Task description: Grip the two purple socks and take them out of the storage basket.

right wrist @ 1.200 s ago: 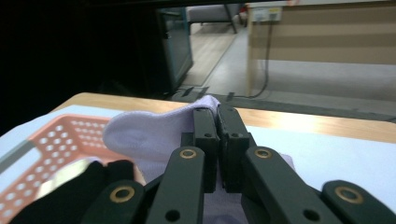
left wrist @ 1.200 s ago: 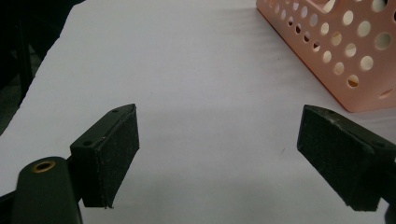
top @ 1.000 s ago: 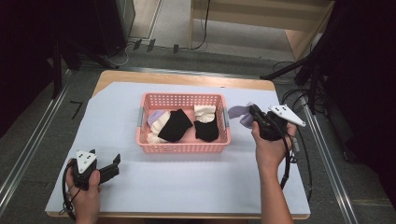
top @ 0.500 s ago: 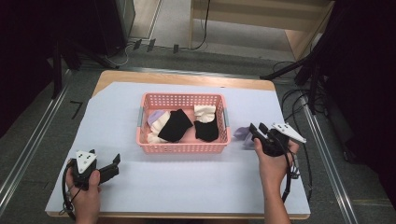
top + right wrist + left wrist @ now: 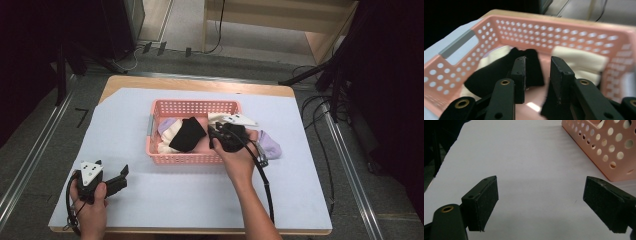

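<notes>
The right tool (image 5: 220, 134) reaches over the near rim of the pink perforated plastic basket (image 5: 192, 106), jaws slightly parted with nothing between them, apparently to reach the black sock (image 5: 499, 71) lying over cream ones. A lilac sock (image 5: 270, 146) lies on the white-covered tabletop (image 5: 200, 195) beside the basket. The left tool (image 5: 112, 182) rests near the front-left corner, jaws spread wide and empty, hand low on the tabletop.
</notes>
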`<state>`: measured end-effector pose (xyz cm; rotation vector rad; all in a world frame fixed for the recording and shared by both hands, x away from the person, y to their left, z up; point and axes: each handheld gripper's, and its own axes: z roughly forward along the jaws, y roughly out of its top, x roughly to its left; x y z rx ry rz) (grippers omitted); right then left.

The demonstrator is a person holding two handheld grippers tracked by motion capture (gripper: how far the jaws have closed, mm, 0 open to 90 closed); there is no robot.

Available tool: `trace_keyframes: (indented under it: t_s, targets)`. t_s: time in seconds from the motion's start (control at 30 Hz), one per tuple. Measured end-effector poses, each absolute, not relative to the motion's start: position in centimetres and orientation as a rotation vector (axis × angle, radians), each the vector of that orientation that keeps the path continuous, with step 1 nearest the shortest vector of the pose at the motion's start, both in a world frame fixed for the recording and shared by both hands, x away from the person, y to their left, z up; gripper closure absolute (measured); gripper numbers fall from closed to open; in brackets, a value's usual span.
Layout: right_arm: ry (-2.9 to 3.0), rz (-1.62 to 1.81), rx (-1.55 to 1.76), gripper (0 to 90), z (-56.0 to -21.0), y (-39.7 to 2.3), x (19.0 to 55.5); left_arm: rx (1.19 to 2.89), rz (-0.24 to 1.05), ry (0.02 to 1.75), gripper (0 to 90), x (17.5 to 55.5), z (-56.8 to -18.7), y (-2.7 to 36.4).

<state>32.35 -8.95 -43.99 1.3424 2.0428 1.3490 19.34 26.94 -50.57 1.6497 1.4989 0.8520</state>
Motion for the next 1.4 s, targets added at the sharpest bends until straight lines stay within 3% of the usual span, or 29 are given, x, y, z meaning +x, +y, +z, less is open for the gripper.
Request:
trace_keyframes:
  t_s: [0.37, 0.7, 0.73, 0.8, 0.83, 0.9, 1.07, 1.33, 1.4]
  targets:
    - [2.204, 1.270, 1.409, 49.0, -44.5, -1.5, 35.1, 1.652, 0.847, 1.500, 13.9, 19.4, -50.6, 27.0]
    - [2.369, 0.942, 1.553, 51.9, -46.2, 1.2, 36.9, 1.648, 0.845, 1.501, 14.0, 19.4, -50.6, 27.0]
    - [2.397, 0.910, 1.573, 55.5, -46.4, 1.4, 37.1, 1.653, 0.846, 1.499, 14.0, 19.4, -50.6, 27.0]
    - [2.445, 0.832, 1.588, 71.0, -46.5, 1.7, 37.3, 1.658, 0.843, 1.500, 14.0, 19.4, -50.6, 27.0]
    - [2.492, 0.806, 1.579, 85.9, -46.8, 1.9, 37.2, 1.654, 0.846, 1.500, 13.9, 19.4, -50.6, 27.0]
    - [2.468, 0.858, 1.547, 90.0, -46.6, 1.7, 37.0, 1.654, 0.845, 1.500, 14.0, 19.4, -50.6, 27.0]
    - [2.346, 1.079, 1.539, 90.0, -45.5, 0.0, 36.5, 1.654, 0.845, 1.498, 14.0, 19.4, -50.6, 27.0]
    - [2.105, 1.102, 1.554, 89.7, -44.1, -3.2, 36.8, 1.661, 0.840, 1.501, 14.0, 19.4, -50.6, 27.0]
    - [2.164, 1.161, 1.551, 67.7, -44.6, -3.0, 37.3, 1.661, 0.842, 1.503, 14.0, 19.4, -50.6, 26.9]
